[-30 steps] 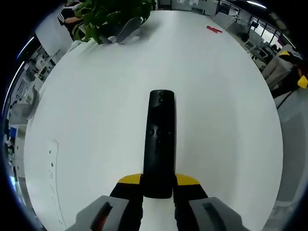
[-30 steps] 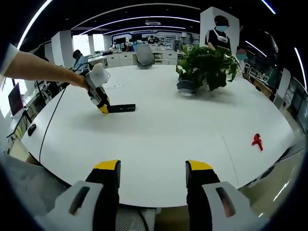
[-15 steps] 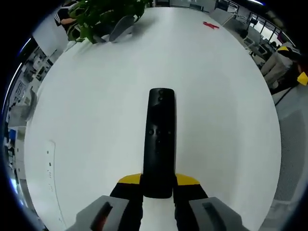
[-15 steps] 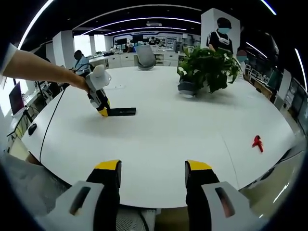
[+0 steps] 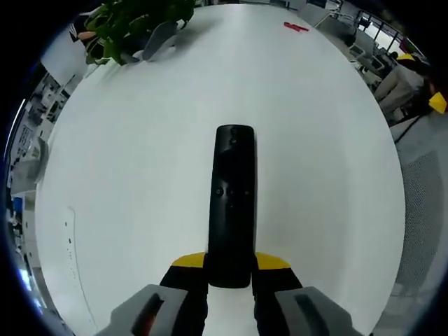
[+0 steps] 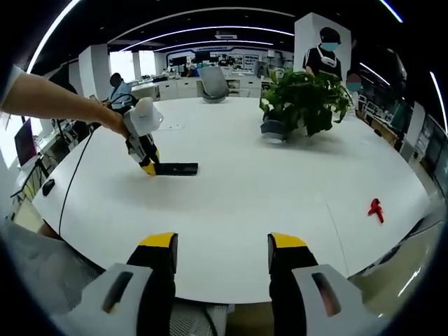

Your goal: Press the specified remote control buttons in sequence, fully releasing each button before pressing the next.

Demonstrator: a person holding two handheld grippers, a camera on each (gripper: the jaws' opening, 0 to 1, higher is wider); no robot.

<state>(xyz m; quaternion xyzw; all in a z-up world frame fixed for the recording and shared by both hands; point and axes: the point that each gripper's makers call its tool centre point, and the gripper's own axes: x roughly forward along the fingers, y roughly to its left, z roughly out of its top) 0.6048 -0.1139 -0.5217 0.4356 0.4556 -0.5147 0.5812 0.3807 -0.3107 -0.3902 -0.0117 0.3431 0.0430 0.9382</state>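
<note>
A long black remote control [image 5: 232, 203] with small buttons near its middle runs up the left gripper view, its near end clamped between the yellow-tipped jaws of my left gripper [image 5: 231, 269]. In the right gripper view the same remote [image 6: 176, 169] lies low over the white round table [image 6: 280, 189], held at its left end by the left gripper [image 6: 146, 165] in a person's outstretched hand. My right gripper [image 6: 221, 246] hangs open near the table's front edge, far from the remote, with nothing between its jaws.
A potted green plant [image 6: 302, 98] stands at the table's far side, also seen as a plant [image 5: 129, 24] in the left gripper view. A small red object [image 6: 376, 208] lies at the right, near the rim. An office chair [image 6: 213, 82] and desks sit behind.
The left gripper with the remote has sunk a little toward the table and shifted slightly nearer. The right gripper has stayed put.
</note>
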